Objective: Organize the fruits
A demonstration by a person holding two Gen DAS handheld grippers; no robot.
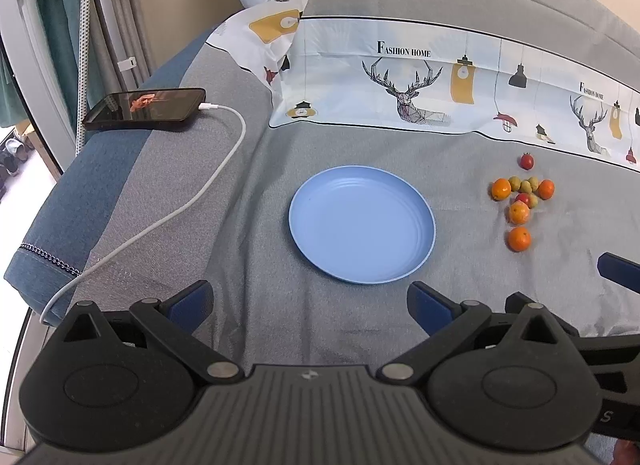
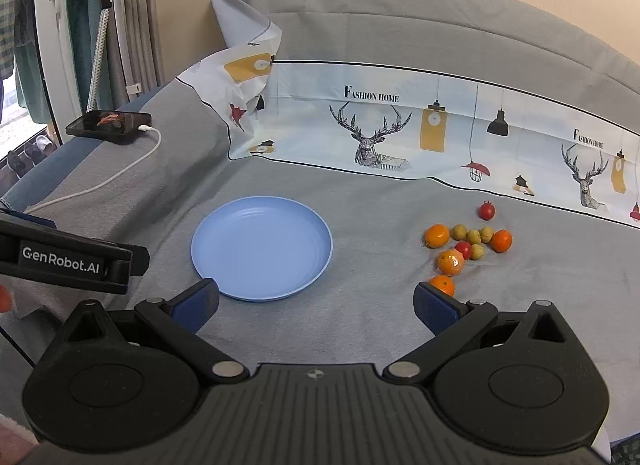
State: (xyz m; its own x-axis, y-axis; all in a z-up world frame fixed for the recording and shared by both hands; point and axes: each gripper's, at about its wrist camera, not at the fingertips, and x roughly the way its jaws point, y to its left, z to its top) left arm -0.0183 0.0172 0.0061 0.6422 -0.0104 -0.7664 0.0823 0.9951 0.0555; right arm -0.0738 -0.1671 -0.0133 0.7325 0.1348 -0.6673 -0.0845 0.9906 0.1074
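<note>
Left wrist view: left gripper (image 1: 310, 307) low over the grey bedspread (image 1: 248, 193), blue-padded fingers (image 1: 192, 303) spread wide, nothing between them. Round light-blue plastic plate (image 1: 362, 225) just ahead, bare. Fruit cluster sits right of the plate, apart from it: four small orange mandarins (image 1: 519, 239), a few yellow-green round fruits (image 1: 526, 186), two red cherry tomatoes (image 1: 527, 161), one of them alone at the far end. Black smartphone (image 1: 146, 108) at far left, screen lit, white charging cable (image 1: 192, 201) plugged in and trailing toward the bed edge. White printed cloth with deer and lamp motifs (image 1: 400, 77) lies behind the plate. Tip of the right gripper (image 1: 618, 271) shows at the right edge.

Right wrist view: right gripper (image 2: 316, 307) also low over the bedspread, fingers (image 2: 436, 311) wide apart, holding nothing. Plate (image 2: 262, 247) ahead-left; left fingertip overlaps its near rim in frame, contact cannot be judged. Nearest mandarin (image 2: 443, 285) sits just beyond the right fingertip. Rest of the fruits (image 2: 474, 239) further out, loosely grouped, most touching neighbours. Left gripper body (image 2: 64, 261) at the left edge, its fingers out of frame. Phone (image 2: 109, 125) and cable (image 2: 120, 171) far left.
</note>
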